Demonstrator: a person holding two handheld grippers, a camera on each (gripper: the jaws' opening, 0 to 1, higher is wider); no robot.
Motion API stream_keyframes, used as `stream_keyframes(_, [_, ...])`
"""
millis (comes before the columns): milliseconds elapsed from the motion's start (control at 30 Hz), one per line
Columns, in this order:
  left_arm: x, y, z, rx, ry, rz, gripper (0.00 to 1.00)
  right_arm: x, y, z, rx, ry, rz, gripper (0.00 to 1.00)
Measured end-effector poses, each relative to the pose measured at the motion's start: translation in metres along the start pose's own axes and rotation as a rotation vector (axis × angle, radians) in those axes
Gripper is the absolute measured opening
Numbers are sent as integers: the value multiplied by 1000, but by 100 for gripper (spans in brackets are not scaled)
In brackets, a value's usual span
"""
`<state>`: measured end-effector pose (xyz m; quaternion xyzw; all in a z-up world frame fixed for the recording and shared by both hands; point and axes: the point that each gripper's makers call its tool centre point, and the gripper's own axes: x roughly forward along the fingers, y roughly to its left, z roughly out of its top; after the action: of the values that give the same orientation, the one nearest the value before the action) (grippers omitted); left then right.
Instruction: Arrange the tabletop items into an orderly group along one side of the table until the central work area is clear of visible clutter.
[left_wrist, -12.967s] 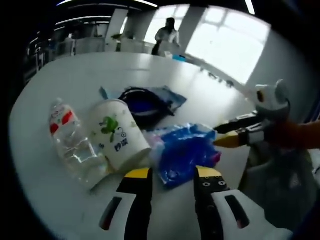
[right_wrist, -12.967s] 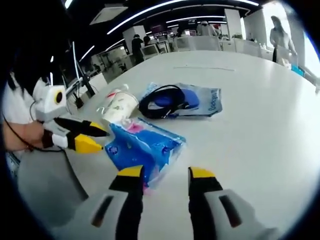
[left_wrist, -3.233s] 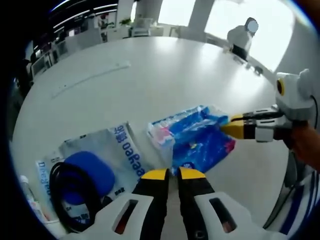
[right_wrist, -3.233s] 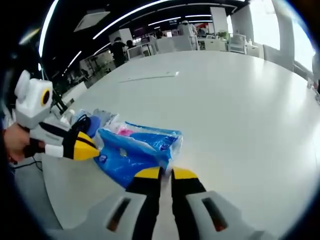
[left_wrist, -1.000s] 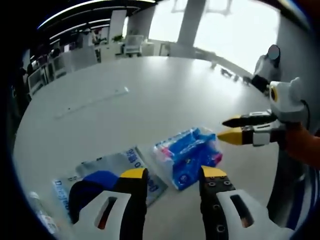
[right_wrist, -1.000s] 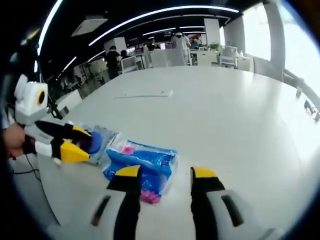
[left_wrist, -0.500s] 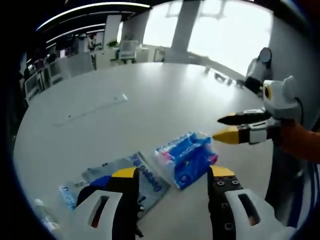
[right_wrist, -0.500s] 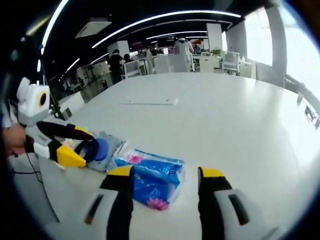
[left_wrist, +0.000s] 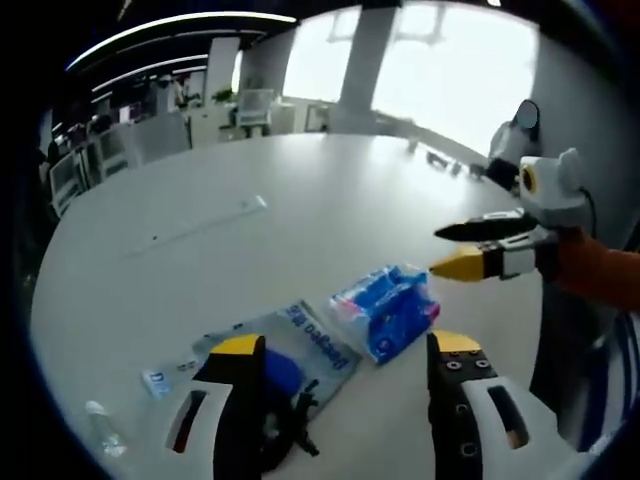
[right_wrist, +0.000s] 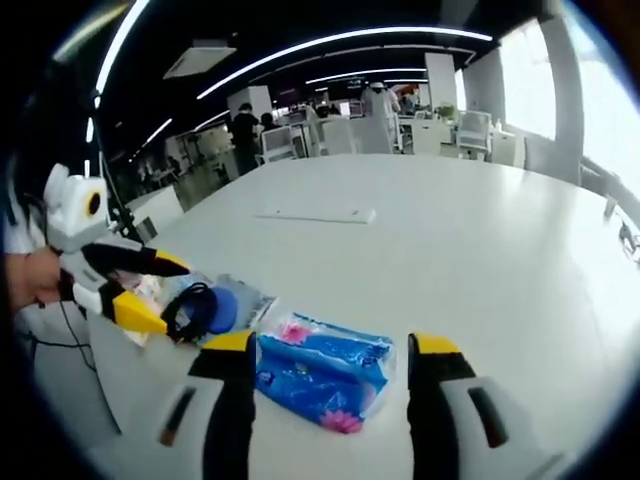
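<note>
A: Where is the crinkly blue plastic tissue pack (right_wrist: 325, 373)?

B: Flat on the round white worktop (right_wrist: 480, 240), at 12 o'clock of the right claw (right_wrist: 334, 347), between its spread jaws and untouched.

A: And the left claw (left_wrist: 339, 344)?

B: Also open and empty. The pack (left_wrist: 388, 311) lies beyond its tips at about 1 o'clock, and the clear printed bag with the blue pouch and black cable (left_wrist: 285, 366) lies just beside the pack, at 11 o'clock.

Large white table (left_wrist: 300, 215) extends well ahead of both tongs. Beyond its far edge: bright windows (left_wrist: 440, 70) split by a pale column (left_wrist: 360, 55). Elsewhere, a dark ceiling carries long strip lights (right_wrist: 340, 40), over white desks and chairs (right_wrist: 440, 125) in an open-plan office.
</note>
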<state>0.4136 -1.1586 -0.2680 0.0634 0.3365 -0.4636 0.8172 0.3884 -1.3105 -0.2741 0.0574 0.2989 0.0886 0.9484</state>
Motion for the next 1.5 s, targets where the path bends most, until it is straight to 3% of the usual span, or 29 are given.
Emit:
stream_keyframes(467, [-19,10,5,7,-27,10,66,0,16,14,-4,-31,22,61])
stream_keyframes(933, [-40,24,4,13,-49,30,67,4,48,30,-28,-58,67,60])
stream_keyframes(1500, [-69,51,-14,7,-46,72,66,16,92,38,-62,-57,126,57])
